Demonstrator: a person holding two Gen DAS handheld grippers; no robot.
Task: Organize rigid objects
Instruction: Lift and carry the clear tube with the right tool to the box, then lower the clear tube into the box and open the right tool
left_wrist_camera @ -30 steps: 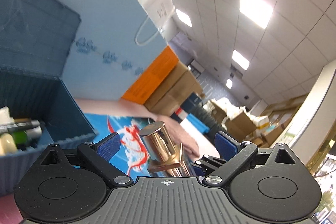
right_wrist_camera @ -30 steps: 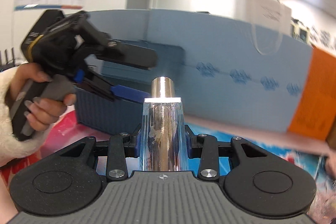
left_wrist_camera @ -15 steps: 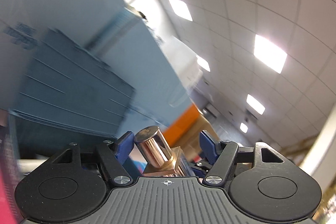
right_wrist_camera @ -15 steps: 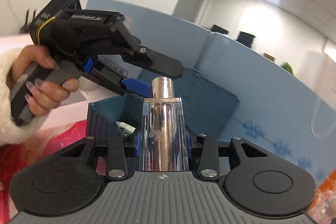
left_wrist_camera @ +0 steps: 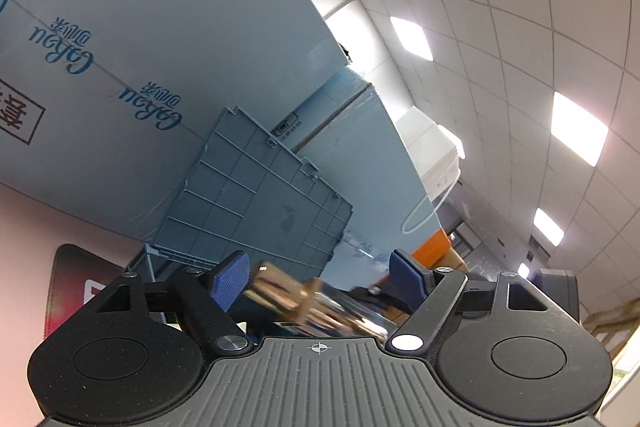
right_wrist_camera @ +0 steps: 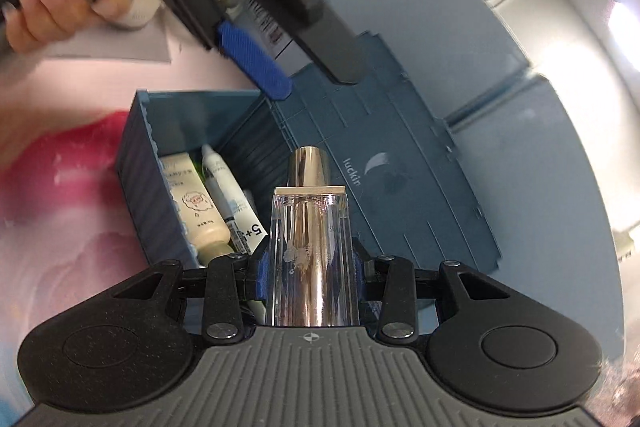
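Observation:
My right gripper (right_wrist_camera: 310, 263) is shut on a clear perfume bottle (right_wrist_camera: 310, 259) with a gold metallic cap, held just above the open dark blue storage box (right_wrist_camera: 138, 163). The box holds a cream tube (right_wrist_camera: 196, 211) and a white tube (right_wrist_camera: 228, 199); its lid (right_wrist_camera: 400, 179) stands open behind. My left gripper (left_wrist_camera: 320, 277) is open, its blue pads (left_wrist_camera: 232, 277) spread wide. The same bottle (left_wrist_camera: 304, 301) shows blurred and tilted between them, not gripped. The left gripper (right_wrist_camera: 260, 39) also shows in the right wrist view, above and left of the box.
A large light blue carton (left_wrist_camera: 140, 47) stands behind the box lid (left_wrist_camera: 260, 199). An orange box (left_wrist_camera: 436, 247) sits further back. A pink and red mat (right_wrist_camera: 60, 187) covers the table left of the box. A grey sheet (right_wrist_camera: 112, 43) lies under the person's hand.
My right gripper has carried the bottle over the open box and tipped downward, so the box contents show. My left gripper has swung up and away and opened wider.

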